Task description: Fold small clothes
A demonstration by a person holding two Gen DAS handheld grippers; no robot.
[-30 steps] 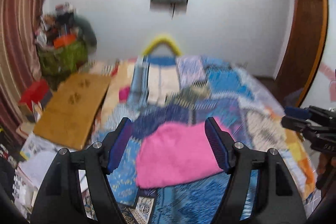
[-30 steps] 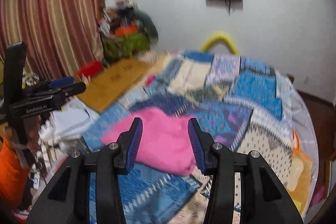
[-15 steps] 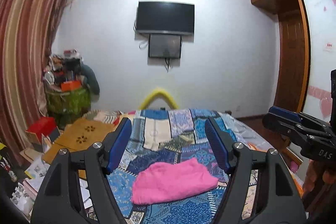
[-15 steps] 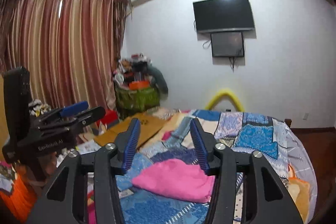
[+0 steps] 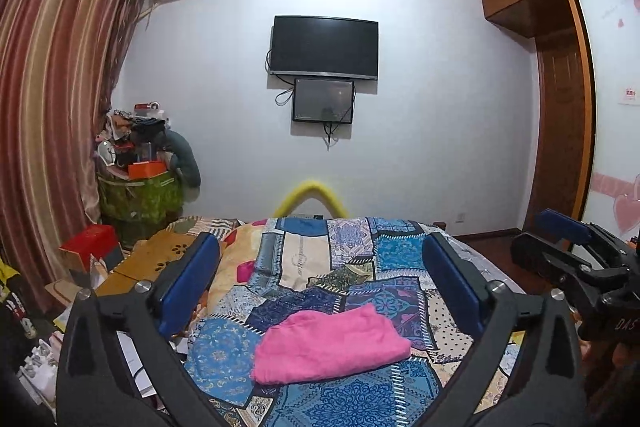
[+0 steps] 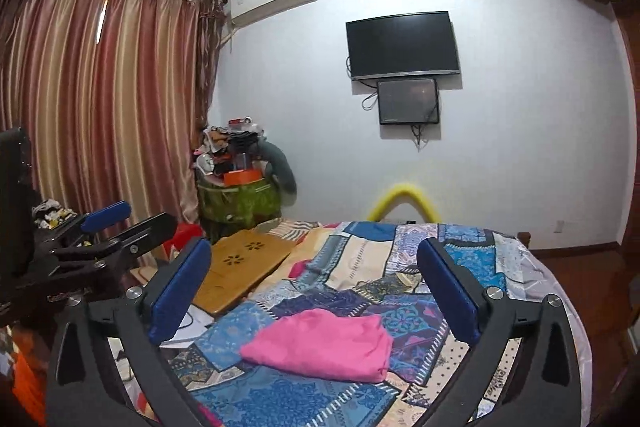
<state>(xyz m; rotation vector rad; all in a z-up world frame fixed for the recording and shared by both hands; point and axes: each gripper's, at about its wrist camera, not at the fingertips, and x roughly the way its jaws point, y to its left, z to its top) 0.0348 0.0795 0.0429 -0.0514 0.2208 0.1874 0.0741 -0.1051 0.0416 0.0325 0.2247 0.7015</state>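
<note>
Cloth: a bright pink garment, folded into a flat, roughly oblong bundle with soft rounded edges and a few creases; its make cannot be told.
Place: it lies on the patchwork bedspread of the bed, near the front, well below both hand-held grippers and touching neither.
Long axis: runs across the bed, left to right in the left wrist view, the right end a little farther back; in the right wrist view it tapers to a point at the left.
Writing: the letters "DAS" show on the right hand-held gripper's body at the edge of the left wrist view; other print is too small to read.
Left hand-held gripper: jaws spread wide, having just opened further, nothing between the blue pads.
Right hand-held gripper: likewise spread wide after just opening, and empty.
</note>
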